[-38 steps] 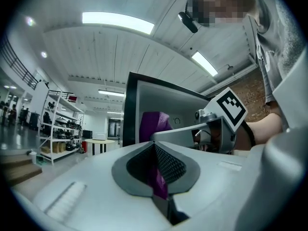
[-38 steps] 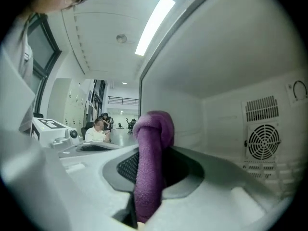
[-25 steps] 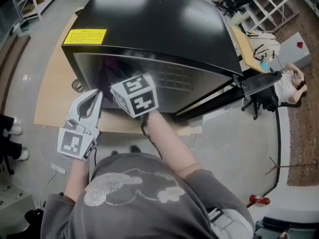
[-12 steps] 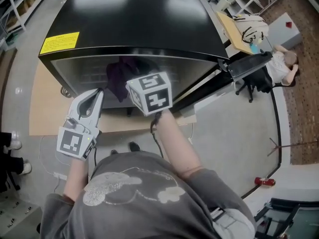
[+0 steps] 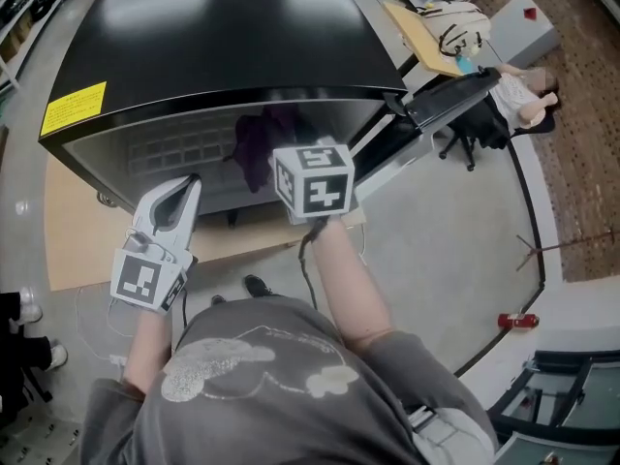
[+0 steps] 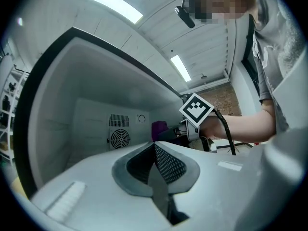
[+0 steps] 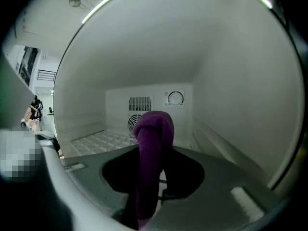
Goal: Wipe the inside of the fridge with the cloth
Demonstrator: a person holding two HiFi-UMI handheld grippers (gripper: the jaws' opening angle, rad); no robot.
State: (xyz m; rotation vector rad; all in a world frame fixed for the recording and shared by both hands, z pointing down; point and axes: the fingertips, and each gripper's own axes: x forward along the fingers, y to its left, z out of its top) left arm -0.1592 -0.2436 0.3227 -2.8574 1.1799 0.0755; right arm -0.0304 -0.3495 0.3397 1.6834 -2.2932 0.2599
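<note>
While the right gripper pinches the purple cloth deep in the open fridge, white walls stand clear all round. Seen from the head, the black top hides those jaws. Left gripper, pressed together and empty, hovers at the opening's front edge.
</note>
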